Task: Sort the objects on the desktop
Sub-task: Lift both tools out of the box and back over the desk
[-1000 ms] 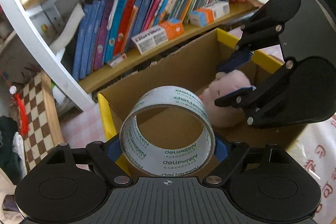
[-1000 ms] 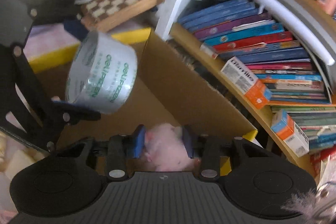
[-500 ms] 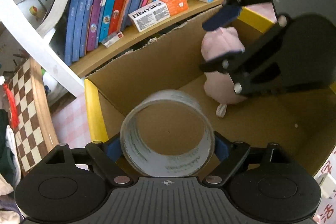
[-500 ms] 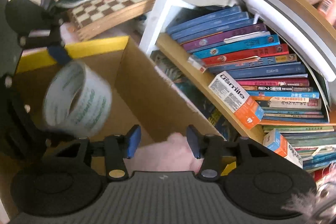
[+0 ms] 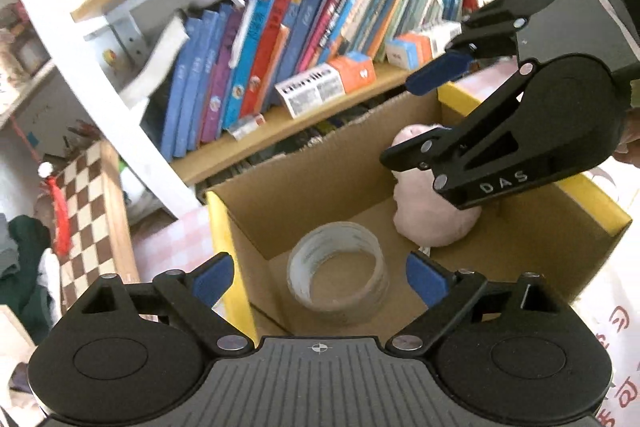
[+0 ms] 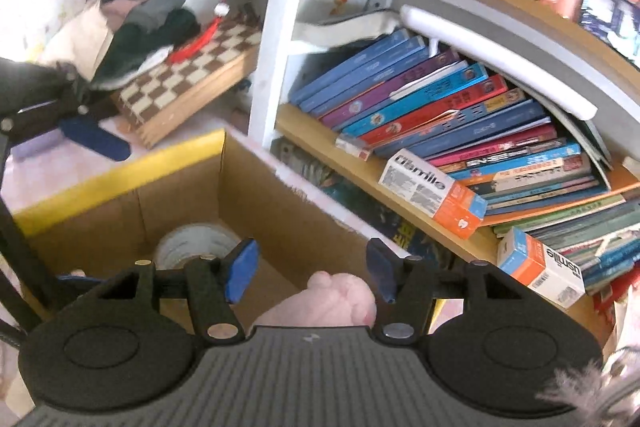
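Note:
A roll of clear tape (image 5: 338, 273) lies on the floor of a cardboard box with yellow flaps (image 5: 218, 227); it also shows in the right wrist view (image 6: 192, 243). A pink plush toy (image 5: 430, 215) sits in the box beside it and shows in the right wrist view (image 6: 332, 297). My left gripper (image 5: 318, 277) is open and empty above the tape. My right gripper (image 6: 312, 269) is open and empty above the plush; it also shows in the left wrist view (image 5: 424, 115).
A wooden bookshelf with leaning books (image 5: 280, 39) and toothpaste boxes (image 6: 434, 189) stands right behind the box. A chessboard (image 5: 86, 211) and a pile of clothes (image 6: 152, 19) lie to the left. The box wall (image 6: 280, 227) is close to the shelf.
My left gripper has opened and let go of the tape roll, which dropped to the box floor. My right gripper has opened and lifted off the plush. Both have pulled back upward.

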